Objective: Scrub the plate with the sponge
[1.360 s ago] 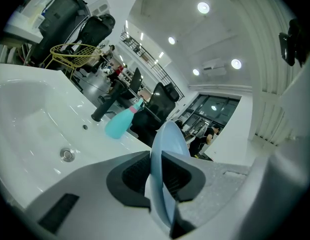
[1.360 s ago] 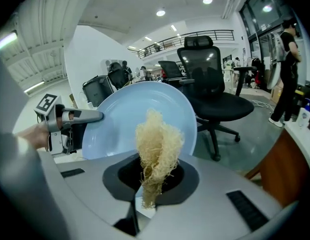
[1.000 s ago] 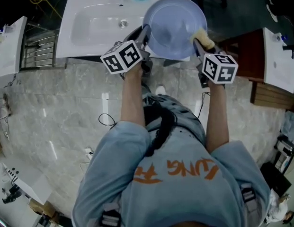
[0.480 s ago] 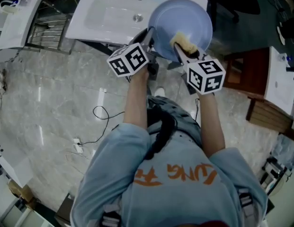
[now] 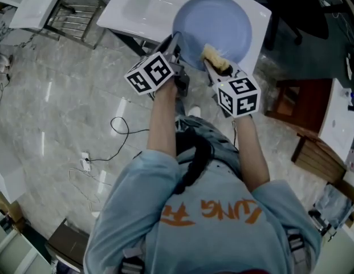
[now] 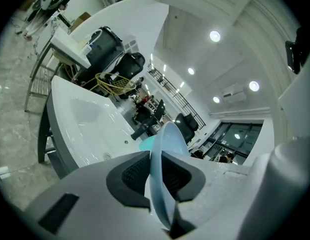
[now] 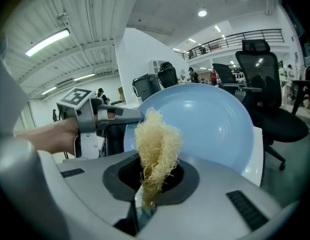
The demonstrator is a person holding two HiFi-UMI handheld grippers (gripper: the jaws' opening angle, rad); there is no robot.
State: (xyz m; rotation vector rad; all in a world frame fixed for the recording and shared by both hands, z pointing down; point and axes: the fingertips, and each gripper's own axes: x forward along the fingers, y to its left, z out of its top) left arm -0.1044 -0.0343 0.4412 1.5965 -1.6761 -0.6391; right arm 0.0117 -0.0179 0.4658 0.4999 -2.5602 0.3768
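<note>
Over the white sink (image 5: 137, 7), fibrous sponge (image 7: 155, 149) meets round glossy blue plate (image 5: 214, 24)

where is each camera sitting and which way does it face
Head view: on the person's head, looking steeply down at the plate near the sink; shows shirt, forearms, left gripper and right gripper.
Left gripper view: on the left gripper, looking along jaws shut on the plate's rim, edge-on; sink beyond.
Right gripper view: on the right gripper, looking along jaws shut on the sponge toward the plate's face; left gripper and left hand at left.
Shared: all three show the plate.
</note>
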